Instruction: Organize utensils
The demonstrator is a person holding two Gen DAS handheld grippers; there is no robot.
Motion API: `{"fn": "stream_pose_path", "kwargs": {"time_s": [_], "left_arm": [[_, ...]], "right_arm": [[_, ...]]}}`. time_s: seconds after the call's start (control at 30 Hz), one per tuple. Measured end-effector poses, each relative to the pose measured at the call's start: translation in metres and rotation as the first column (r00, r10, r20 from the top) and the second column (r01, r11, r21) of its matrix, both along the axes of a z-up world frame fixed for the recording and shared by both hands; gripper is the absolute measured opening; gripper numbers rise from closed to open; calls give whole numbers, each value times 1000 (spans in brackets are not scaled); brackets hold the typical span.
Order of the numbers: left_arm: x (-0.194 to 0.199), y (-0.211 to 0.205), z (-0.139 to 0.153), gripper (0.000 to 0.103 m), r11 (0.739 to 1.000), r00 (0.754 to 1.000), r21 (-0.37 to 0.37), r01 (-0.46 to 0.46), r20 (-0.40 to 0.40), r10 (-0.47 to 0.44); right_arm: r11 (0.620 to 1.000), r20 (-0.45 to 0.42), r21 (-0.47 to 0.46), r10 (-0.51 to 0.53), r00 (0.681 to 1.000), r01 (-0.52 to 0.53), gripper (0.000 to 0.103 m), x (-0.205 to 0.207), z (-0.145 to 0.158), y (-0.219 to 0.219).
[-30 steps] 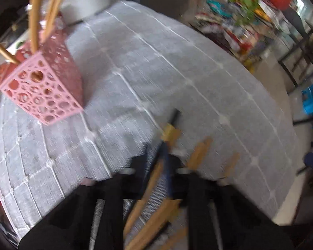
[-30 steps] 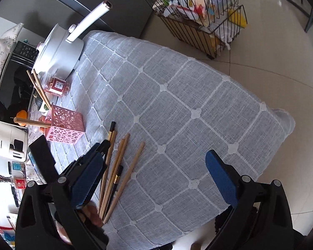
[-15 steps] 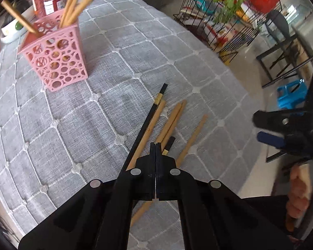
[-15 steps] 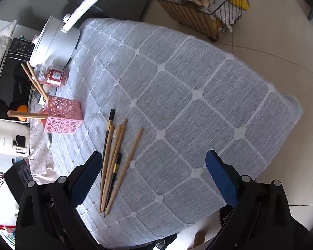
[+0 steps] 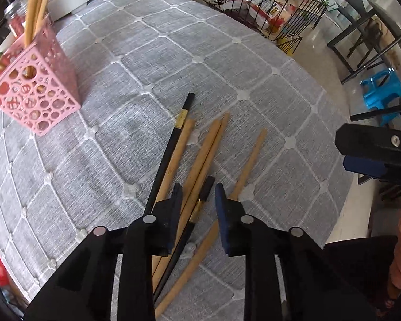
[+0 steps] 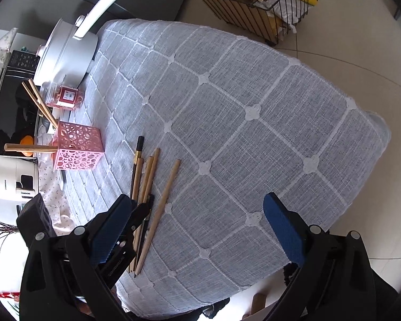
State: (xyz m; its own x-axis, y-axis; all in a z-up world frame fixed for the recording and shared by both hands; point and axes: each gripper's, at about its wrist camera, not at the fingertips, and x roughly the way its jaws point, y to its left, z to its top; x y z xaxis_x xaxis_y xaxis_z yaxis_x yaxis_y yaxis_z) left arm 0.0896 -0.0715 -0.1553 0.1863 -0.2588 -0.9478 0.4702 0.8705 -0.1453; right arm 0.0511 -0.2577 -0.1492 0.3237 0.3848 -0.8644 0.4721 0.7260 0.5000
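the loose chopsticks [image 5: 200, 155] lie side by side on the grey checked tabletop [image 5: 254, 80], a little way from the pink holder [image 5: 37, 91] with a few sticks already standing in it. my left fingers [image 5: 197, 195] are opening just over them, a short dark chopstick [image 5: 204, 195] showing in the gap, unpinched. my right fingers [image 6: 200, 219] stand wide apart, empty, beside the bundle.

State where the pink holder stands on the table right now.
In the right wrist view, the pink holder stands at the cloth's left edge, beside the loose chopsticks and below the red-labelled jar.
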Motion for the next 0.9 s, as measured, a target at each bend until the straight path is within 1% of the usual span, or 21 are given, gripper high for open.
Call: {"fn": "stream_pose_path", "kwargs": {"time_s": [0.03,0.1,0.13,0.23,0.3,0.4,0.5,0.53,0.6,0.73,0.83,0.9], "left_arm": [[0,-2,1,19,1000,1000,-8,1,12,-1],[0,-6,5,19,1000,1000,-20,15,20,-15],[-1,-10,6,19,999,999,-13,35,20,-35],[-2,-15,0,18,999,999,6,50,-3,-50],[0,-17,-5,18,999,998,-1,53,-25,-53],[7,-15,-13,16,999,999,20,28,-32,-27],[6,-11,-15,15,998,998,22,51,-31,-50],[4,-13,-14,12,996,997,45,73,-21,-72],[1,-18,-14,10,992,996,90,92,4,-92],[-8,-23,-13,6,988,994,129,80,67,-89],[-19,-10,-2,6,994,992,102,42,117,-54],[-25,-1,15,6,997,990,64,32,139,-41]], "right_arm": [[1000,-1,2,2,1000,-2,96,0,0,0],[1000,1,1,-2,1000,2,96,-1,0,-1],[1000,1,-1,-7,1000,7,96,-1,0,-2],[1000,-2,2,-25,1000,25,96,-2,-1,-8],[1000,-8,13,-28,1000,28,96,-3,-2,-10],[1000,-13,17,-20,1000,20,96,-3,-4,-8],[1000,-15,13,-19,1000,19,96,-2,-5,-8],[1000,-15,14,-20,1000,20,96,-2,-5,-8],[1000,-17,9,-21,1000,21,96,-1,-5,-7],[1000,-22,-5,-14,1000,14,96,2,-6,-1],[999,-26,-40,3,1000,-4,96,7,-6,9],[998,-28,-62,21,999,-23,96,12,-7,20]]}}
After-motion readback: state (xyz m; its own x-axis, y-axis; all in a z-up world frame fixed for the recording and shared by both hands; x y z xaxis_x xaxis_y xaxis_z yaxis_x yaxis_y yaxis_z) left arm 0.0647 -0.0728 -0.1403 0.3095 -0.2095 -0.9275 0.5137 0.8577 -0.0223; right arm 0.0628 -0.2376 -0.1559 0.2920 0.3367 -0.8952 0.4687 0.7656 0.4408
